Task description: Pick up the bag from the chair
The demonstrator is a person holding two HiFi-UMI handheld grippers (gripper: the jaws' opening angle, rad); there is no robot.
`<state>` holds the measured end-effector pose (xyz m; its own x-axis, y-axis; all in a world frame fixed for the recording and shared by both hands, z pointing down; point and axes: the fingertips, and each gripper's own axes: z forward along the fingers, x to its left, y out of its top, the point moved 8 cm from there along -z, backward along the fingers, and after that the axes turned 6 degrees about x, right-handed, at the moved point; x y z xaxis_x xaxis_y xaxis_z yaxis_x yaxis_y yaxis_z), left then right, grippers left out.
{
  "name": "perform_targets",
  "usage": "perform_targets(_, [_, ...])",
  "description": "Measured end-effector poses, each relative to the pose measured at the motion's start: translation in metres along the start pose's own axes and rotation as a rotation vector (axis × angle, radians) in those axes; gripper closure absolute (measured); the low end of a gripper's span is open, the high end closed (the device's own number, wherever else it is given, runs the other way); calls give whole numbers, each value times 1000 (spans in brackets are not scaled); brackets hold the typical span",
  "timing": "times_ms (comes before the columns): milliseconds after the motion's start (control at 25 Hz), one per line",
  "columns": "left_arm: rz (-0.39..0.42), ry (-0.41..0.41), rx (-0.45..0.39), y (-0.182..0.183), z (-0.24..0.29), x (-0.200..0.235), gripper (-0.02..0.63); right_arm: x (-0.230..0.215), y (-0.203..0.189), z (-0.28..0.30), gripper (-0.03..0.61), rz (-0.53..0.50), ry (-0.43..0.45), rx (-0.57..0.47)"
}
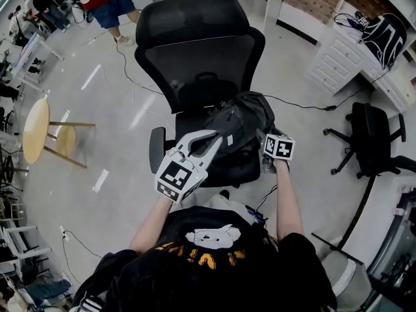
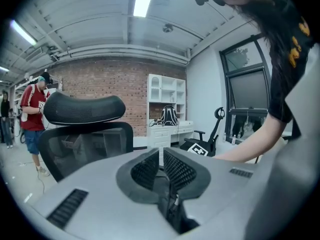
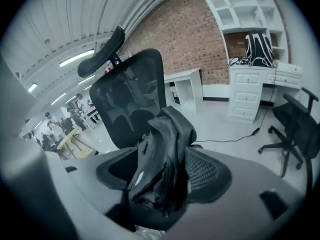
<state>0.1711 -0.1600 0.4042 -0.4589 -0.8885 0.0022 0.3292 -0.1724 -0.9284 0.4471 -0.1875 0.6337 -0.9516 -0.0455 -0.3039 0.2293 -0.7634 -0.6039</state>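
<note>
The right tongs (image 3: 162, 170) are clamped on a fold of the black bag (image 1: 246, 121), which seems to rest on the chair (image 1: 195, 57) seat near its front edge. The left tongs (image 2: 161, 156), closed and empty, hover just beside it. With the grasp made, the next move is likely a straight lift clear of the seat.

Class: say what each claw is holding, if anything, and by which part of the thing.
The right claw is shut on the black bag, gripping a bunched fold of fabric by its zip opening. The left claw holds nothing.
</note>
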Motion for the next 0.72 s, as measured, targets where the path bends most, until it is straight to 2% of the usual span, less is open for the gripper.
perform_targets(200, [-22,36,15,-2,-3,13,584,-21,7,33,246,-14,-55,91])
perform_targets(520, [-34,90,47,-6,-12,27,584,-20,-7,83,236,61,-63,219])
perform_targets(600, [-40,103,55,-9,-16,29,584,-15,-17,93,238,130,-55,232])
perform_targets(720, [-51,126,64,-13,-22,34,583,-13,-22,100,252,315,-30,182])
